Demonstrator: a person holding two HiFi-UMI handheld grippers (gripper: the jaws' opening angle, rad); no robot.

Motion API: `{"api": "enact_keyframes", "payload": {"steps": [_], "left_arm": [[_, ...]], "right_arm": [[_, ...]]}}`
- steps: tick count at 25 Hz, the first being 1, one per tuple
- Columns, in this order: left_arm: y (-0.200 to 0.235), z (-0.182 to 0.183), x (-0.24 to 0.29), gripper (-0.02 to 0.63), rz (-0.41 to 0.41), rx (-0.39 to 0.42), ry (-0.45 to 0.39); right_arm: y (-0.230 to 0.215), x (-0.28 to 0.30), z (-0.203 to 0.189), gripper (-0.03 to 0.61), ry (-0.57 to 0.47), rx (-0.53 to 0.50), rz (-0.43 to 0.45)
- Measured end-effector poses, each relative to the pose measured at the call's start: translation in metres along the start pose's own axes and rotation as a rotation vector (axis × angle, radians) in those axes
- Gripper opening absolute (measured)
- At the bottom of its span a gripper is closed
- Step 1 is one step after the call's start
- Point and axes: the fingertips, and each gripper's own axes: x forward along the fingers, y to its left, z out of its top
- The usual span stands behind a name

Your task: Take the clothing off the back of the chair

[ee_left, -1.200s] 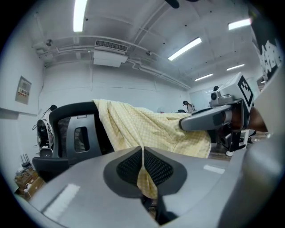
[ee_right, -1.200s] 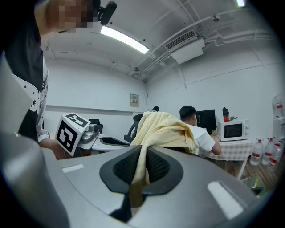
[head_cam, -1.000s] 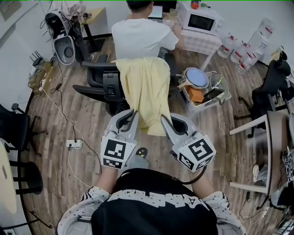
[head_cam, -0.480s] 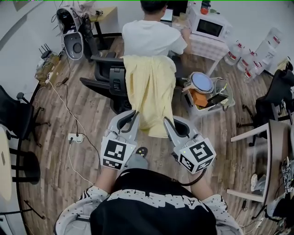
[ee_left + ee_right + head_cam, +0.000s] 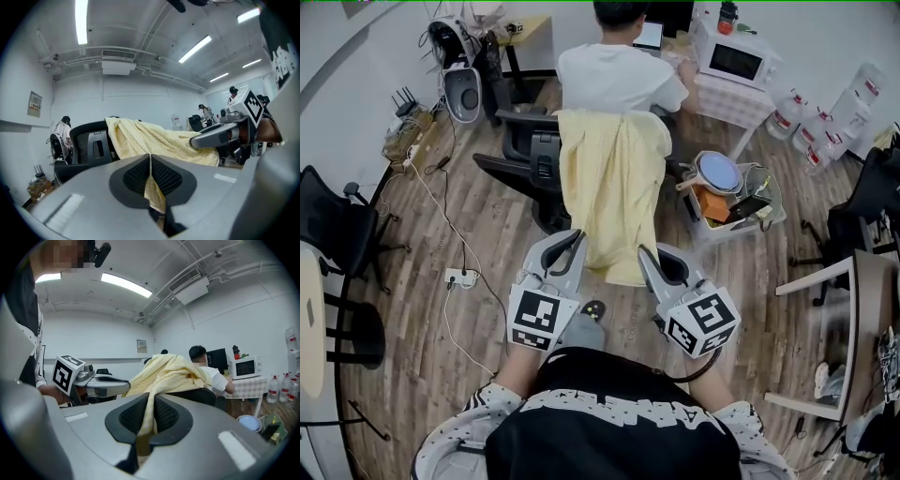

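Head view: yellow clothing [image 5: 614,178] hangs over the back of the black chair [image 5: 530,155], its lower edge stretched toward both tools. Left tool [image 5: 570,239] is clamped on the hem's left corner and right tool [image 5: 643,253] on its right corner. Both gripper views show fabric pinched tight. Seated person [image 5: 614,75] is just beyond the chair.

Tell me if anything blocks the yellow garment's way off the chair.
Nothing visible does. The left gripper and right gripper are shut on the lower edge of the garment; only its top hangs over the chair back. The seated person is beyond the chair.
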Motion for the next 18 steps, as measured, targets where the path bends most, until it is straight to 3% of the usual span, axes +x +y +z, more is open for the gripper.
{"api": "enact_keyframes", "payload": {"steps": [18], "left_arm": [[-0.023, -0.002, -0.018, 0.002, -0.014, -0.005, 0.005]], "right_arm": [[0.012, -0.025, -0.009, 0.029, 0.013, 0.005, -0.012]]}}
